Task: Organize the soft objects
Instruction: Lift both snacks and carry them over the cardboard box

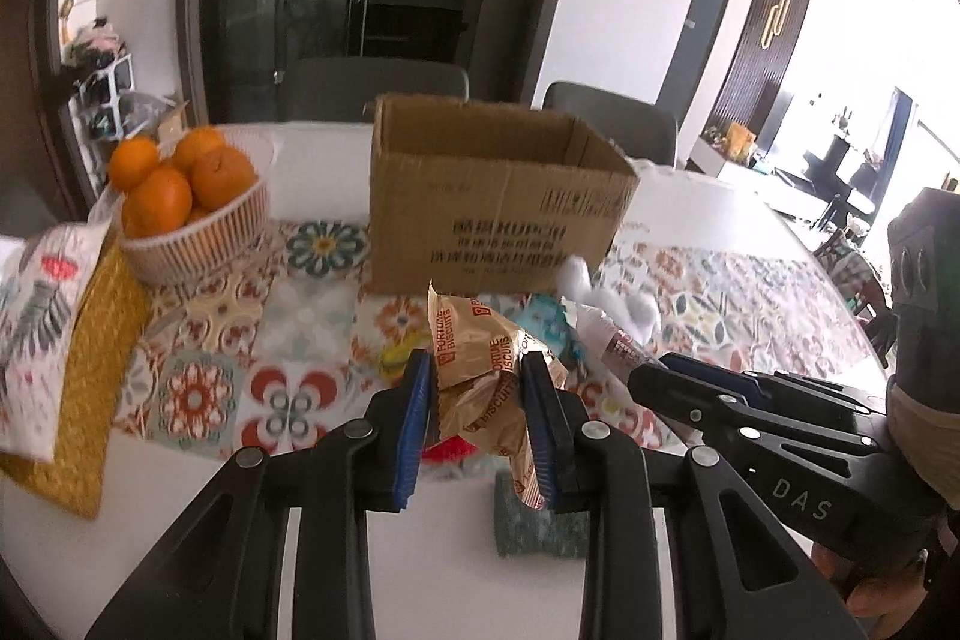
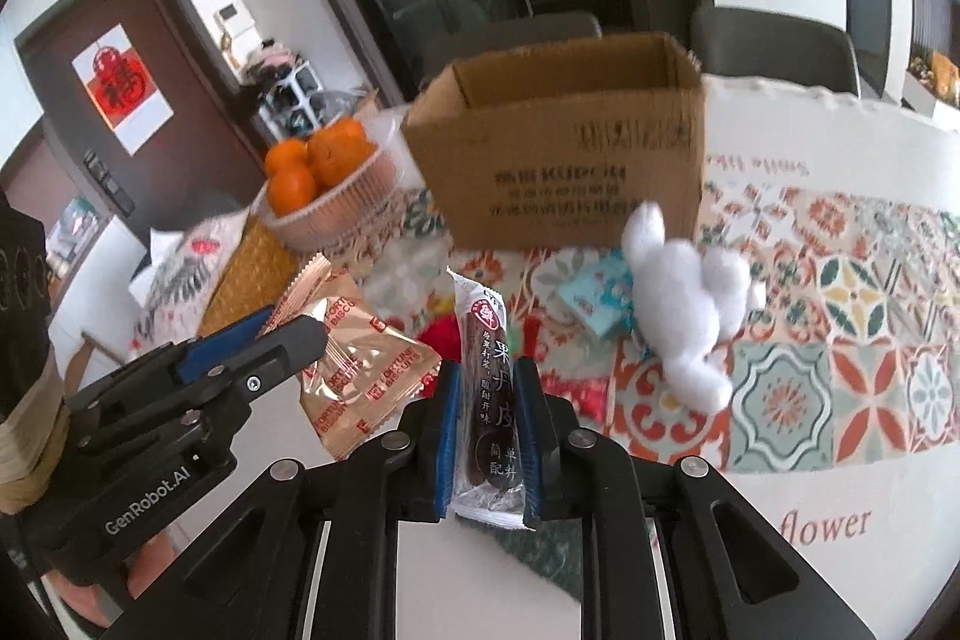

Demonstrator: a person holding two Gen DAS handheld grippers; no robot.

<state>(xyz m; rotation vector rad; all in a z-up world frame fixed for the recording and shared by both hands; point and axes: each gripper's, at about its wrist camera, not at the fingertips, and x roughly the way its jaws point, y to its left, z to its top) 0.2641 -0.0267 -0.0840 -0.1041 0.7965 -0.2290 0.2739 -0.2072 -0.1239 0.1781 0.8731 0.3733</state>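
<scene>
both grippers loaded, box ahead

left wrist view: the left gripper has its jaws clamped on a crinkled gold fortune biscuit packet, which stands up between the blue pads, its top corner pointing to twelve o'clock. the cardboard box sits open-topped at twelve o'clock on the patterned tablecloth, well apart from the packet. at three o'clock the right gripper reaches in from the side, closed on a wrapped snack bar. a basket of oranges sits at ten o'clock.

right wrist view: the right gripper is shut tight on the dark snack bar, held upright along the fingers, wrapper glossy and a little rumpled at the lower end. the left gripper comes in at nine o'clock with the biscuit packet. the box is at twelve o'clock; a white plush toy lies on the cloth at two o'clock, just in front of the box, with a pale blue packet beside it.

judgement: the step in hand looks like the carry, both items held clear of the table. the next move calls for bringing each one over the box rim before letting go; both wrappers are thin and slippery, so a firm pinch matters until then.
</scene>
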